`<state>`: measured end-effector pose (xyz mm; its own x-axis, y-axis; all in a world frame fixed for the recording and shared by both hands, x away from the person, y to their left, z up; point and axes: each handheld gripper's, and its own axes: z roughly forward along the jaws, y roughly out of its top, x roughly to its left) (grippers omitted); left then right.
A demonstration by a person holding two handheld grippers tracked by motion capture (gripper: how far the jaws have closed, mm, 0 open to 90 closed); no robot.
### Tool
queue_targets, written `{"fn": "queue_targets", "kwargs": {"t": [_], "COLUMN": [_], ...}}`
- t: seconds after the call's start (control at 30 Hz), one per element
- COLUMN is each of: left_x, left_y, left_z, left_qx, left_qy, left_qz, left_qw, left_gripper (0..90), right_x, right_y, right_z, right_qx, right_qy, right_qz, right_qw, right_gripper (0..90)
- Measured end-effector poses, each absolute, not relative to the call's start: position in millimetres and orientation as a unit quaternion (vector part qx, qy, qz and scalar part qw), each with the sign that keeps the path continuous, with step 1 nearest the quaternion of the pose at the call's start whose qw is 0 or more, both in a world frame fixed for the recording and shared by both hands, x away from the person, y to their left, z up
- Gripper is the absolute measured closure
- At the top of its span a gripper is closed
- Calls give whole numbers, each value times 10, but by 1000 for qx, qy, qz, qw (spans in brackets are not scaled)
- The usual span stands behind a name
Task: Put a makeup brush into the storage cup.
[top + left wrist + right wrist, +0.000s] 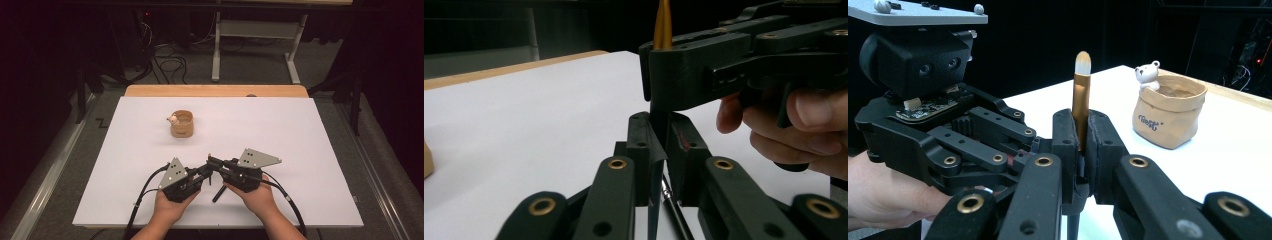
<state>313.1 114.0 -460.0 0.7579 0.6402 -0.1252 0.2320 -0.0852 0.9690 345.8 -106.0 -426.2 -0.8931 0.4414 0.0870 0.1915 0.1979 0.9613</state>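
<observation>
A white-topped table (300, 150) with a wooden far edge carries a tan bag-shaped pot (182, 124), upper-centre left.

The brush (1081, 95) is passing between the right gripper's (1079, 145) jaws, which are hiding its middle. In the left gripper view the picture's top edge is cutting off its tip, and the pot (427, 160) is slipping past the left edge.
</observation>
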Motion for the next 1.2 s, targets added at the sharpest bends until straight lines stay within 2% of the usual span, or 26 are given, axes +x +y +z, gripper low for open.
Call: {"fn": "queue_targets", "kwargs": {"t": [0.27, 0.47, 0.8, 1.2], "left_x": [3132, 3145, 3207, 3265], "left_y": [1144, 1194, 1382, 1566], "left_z": [-4601, -4576, -4565, -4554], "left_qx": [716, 709, 692, 682], "left_qy": [303, 311, 336, 358], "left_qz": [171, 174, 187, 200], "left_qw": [605, 609, 611, 606], "left_gripper": [831, 831, 831, 832], "right_x": [3461, 3484, 3492, 3617], "right_y": [-1061, -1064, -1098, -1378], "right_z": [-4262, -4271, -4241, -4126], "right_qx": [210, 214, 222, 238], "right_qy": [765, 764, 758, 756], "right_qz": [600, 602, 606, 593], "right_qw": [101, 92, 94, 140], "right_gripper": [839, 701, 588, 387]}}
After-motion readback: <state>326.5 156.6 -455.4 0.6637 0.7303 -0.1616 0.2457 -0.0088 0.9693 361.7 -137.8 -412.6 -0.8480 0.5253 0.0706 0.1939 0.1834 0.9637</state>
